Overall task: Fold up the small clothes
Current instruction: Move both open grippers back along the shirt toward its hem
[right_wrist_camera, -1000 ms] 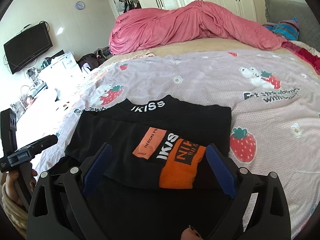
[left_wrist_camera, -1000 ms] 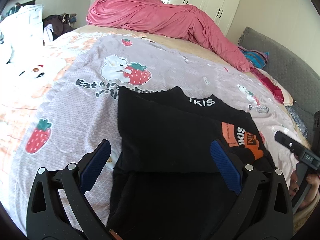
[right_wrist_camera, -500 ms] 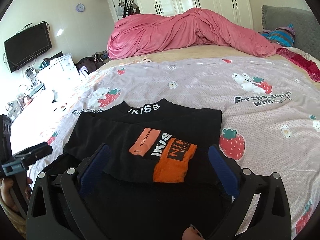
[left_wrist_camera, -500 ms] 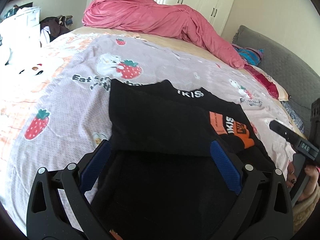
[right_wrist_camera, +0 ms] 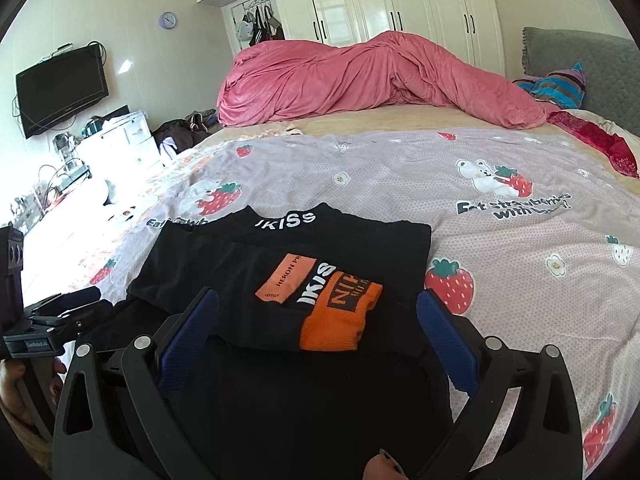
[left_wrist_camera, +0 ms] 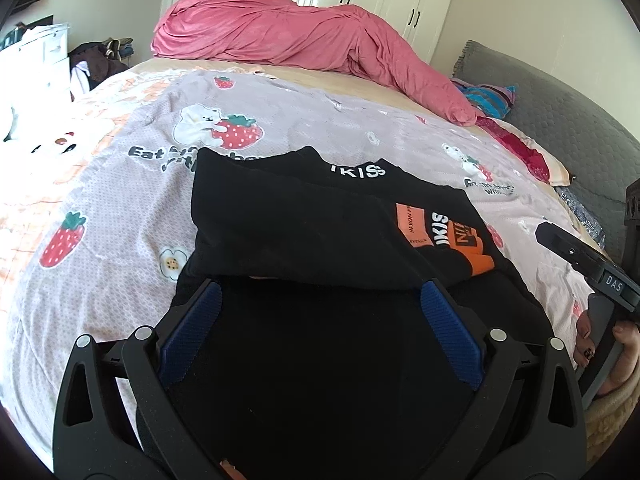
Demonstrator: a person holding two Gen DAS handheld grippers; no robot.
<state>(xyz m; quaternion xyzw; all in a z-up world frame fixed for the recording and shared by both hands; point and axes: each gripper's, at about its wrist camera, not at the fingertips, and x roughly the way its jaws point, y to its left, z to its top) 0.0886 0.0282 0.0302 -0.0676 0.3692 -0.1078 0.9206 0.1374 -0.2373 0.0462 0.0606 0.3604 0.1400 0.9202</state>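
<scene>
Black cloth fills the middle of both views: a black top (left_wrist_camera: 304,224) lies partly folded on the strawberry sheet (left_wrist_camera: 120,208). White letters run along its collar (right_wrist_camera: 286,221) on the far side. An orange cuff (right_wrist_camera: 340,312) and an orange label (right_wrist_camera: 286,278) lie on top of the folded part, on the side of the black top nearest the right gripper. The near part of the black top is spread out flat.

The left gripper (left_wrist_camera: 318,320) is over the near part of the black top. Its blue pads (left_wrist_camera: 192,330) stand wide apart and hold nothing. The right gripper (right_wrist_camera: 318,326) is also over the near part of the black top, just in front of the orange cuff. Its jaws are spread wide too, with nothing between them.

A pink blanket (right_wrist_camera: 360,80) is heaped well beyond the black top, at the far side of the bed. White closet doors (right_wrist_camera: 400,4) stand behind it. A dark TV (right_wrist_camera: 62,88) hangs on the wall, far off past the collar side.
</scene>
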